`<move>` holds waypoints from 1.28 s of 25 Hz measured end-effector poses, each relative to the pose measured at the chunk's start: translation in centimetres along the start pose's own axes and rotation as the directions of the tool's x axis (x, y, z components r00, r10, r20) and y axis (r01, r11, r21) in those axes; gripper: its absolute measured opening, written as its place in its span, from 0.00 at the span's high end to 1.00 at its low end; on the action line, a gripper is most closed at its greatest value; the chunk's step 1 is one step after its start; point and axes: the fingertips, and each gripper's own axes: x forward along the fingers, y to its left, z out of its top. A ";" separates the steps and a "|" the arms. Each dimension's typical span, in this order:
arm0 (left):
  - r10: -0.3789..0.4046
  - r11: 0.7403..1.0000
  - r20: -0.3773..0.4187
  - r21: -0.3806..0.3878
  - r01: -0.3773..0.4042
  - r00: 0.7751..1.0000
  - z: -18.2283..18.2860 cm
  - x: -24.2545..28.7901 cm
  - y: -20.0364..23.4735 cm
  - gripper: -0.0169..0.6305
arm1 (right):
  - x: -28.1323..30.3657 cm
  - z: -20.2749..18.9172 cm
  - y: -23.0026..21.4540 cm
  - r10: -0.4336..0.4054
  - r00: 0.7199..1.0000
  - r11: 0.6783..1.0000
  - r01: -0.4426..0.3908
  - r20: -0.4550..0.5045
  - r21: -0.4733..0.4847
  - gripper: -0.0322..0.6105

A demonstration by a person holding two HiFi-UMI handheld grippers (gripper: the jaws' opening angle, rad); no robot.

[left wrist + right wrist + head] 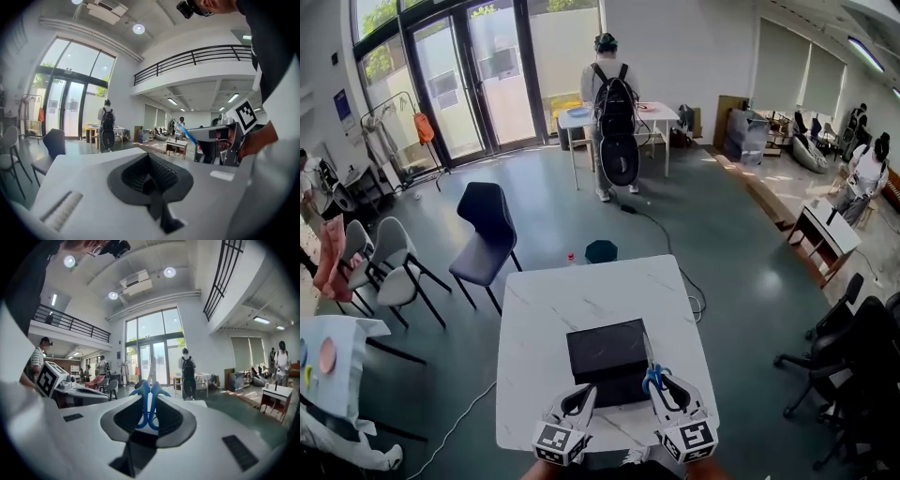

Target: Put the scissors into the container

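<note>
Carry step: right tongs (667,389) clenched on scissors (146,401), at 4 o'clock of container (607,349); left tongs (579,401) clenched, empty. Next: move over container, release.

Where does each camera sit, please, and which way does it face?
Head view: on the person's head, facing steeply down at the table, black container, left claw and right claw.
Left gripper view: on the left claw, facing along its shut, empty jaws; right claw at right.
Right gripper view: on the right claw, facing along jaws shut on the scissors; left claw at left.
Shared: all show the backpack wearer near the glass doors.
</note>
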 end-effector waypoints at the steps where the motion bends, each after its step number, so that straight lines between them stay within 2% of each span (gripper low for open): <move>1: 0.024 1.000 0.006 -0.011 -0.024 1.000 0.2 0.0 0.1 0.96 | 0.2 -0.1 -0.1 0.024 1.000 1.000 -0.024 -0.001 -0.005 0.82; 6: 0.102 0.994 -0.004 -0.034 -0.102 0.995 0.2 -0.9 0.2 0.96 | 1.4 -1.1 -0.2 0.127 0.991 0.991 -0.129 -0.032 -0.044 0.82; 14: 0.196 0.978 -0.046 -0.064 -0.198 0.980 -1.7 -1.6 2.4 0.96 | 2.7 -3.3 0.4 0.222 0.968 0.968 -0.233 -0.116 -0.093 0.82; 22: 0.231 0.968 -0.055 -0.091 -0.235 0.971 -3.1 -1.5 4.0 0.96 | 4.2 -6.5 2.6 0.297 0.926 0.914 -0.346 -0.234 -0.212 0.82; 27: 0.252 0.960 -0.082 -0.105 -0.260 0.964 -4.5 -1.6 5.3 0.96 | 5.4 -9.3 3.3 0.321 0.877 0.866 -0.425 -0.356 -0.264 0.82; 30: 0.251 0.958 -0.095 -0.121 -0.261 0.963 -5.1 -1.7 5.7 0.96 | 6.2 -11.7 3.4 0.329 0.825 0.849 -0.472 -0.459 -0.239 0.82; 32: 0.250 0.956 -0.105 -0.128 -0.263 0.962 -5.5 -1.6 6.0 0.96 | 6.6 -13.1 3.5 0.332 0.790 0.824 -0.510 -0.516 -0.249 0.82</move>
